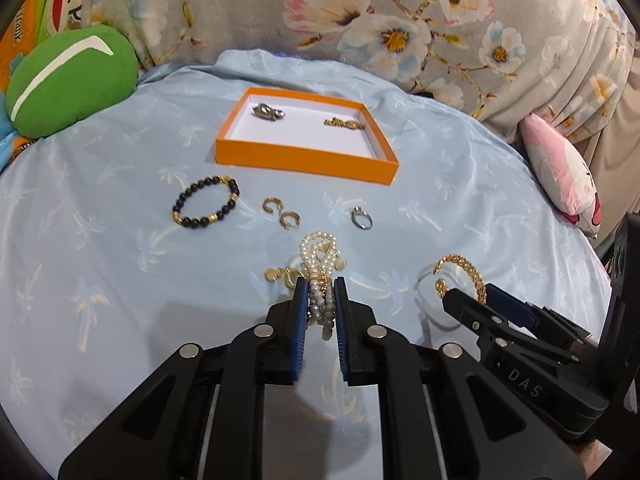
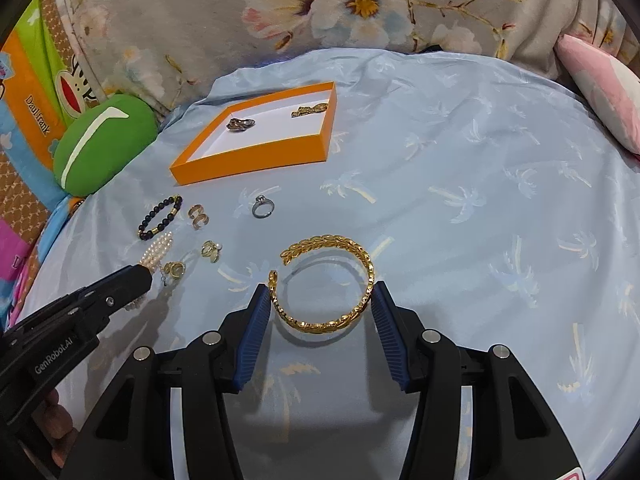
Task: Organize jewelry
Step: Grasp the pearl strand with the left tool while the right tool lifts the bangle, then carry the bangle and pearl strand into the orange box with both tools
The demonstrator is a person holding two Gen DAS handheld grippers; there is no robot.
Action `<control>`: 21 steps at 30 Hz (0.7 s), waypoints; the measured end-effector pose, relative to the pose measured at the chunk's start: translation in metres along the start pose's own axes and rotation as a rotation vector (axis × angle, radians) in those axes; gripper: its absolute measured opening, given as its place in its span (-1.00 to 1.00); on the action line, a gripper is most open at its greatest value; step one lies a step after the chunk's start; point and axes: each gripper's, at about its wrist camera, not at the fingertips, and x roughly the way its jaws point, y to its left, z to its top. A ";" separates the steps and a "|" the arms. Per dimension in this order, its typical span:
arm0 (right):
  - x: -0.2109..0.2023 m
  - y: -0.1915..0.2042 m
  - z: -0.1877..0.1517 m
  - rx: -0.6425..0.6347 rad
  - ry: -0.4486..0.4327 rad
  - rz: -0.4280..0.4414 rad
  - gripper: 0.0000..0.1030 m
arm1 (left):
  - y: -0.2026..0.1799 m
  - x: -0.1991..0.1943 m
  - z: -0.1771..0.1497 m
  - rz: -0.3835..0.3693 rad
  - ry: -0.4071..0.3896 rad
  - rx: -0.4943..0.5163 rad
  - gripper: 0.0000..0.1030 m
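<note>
My left gripper (image 1: 322,292) is shut on a pearl bracelet (image 1: 320,256) on the blue cloth. My right gripper (image 2: 322,300) holds a gold leaf bangle (image 2: 332,280) between its blue pads, which touch both its sides; the bangle also shows in the left wrist view (image 1: 464,276). An orange tray (image 1: 304,160) at the back holds a silver piece (image 1: 269,112) and a gold chain piece (image 1: 344,123). A black bead bracelet (image 1: 206,205), gold hoop earrings (image 1: 280,212), a silver ring (image 1: 361,217) and small gold earrings (image 2: 210,250) lie loose.
A green plush cushion (image 1: 68,80) sits at the back left. A pink pillow (image 1: 560,168) lies at the right. A floral quilt (image 1: 360,20) rises behind the blue cloth (image 1: 100,260).
</note>
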 end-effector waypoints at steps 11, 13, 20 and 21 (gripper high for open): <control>0.011 0.018 0.048 -0.056 -0.056 0.027 -0.01 | 0.023 -0.001 0.052 0.065 -0.092 0.009 -0.76; 0.018 0.021 0.063 -0.067 -0.068 0.034 -0.01 | 0.027 0.004 0.066 0.076 -0.109 0.018 -0.76; 0.053 0.033 0.113 -0.102 -0.105 0.039 -0.01 | 0.032 0.039 0.113 0.092 -0.145 0.029 -0.76; 0.060 0.033 0.120 -0.104 -0.106 0.041 -0.01 | 0.032 0.046 0.119 0.096 -0.145 0.030 -0.76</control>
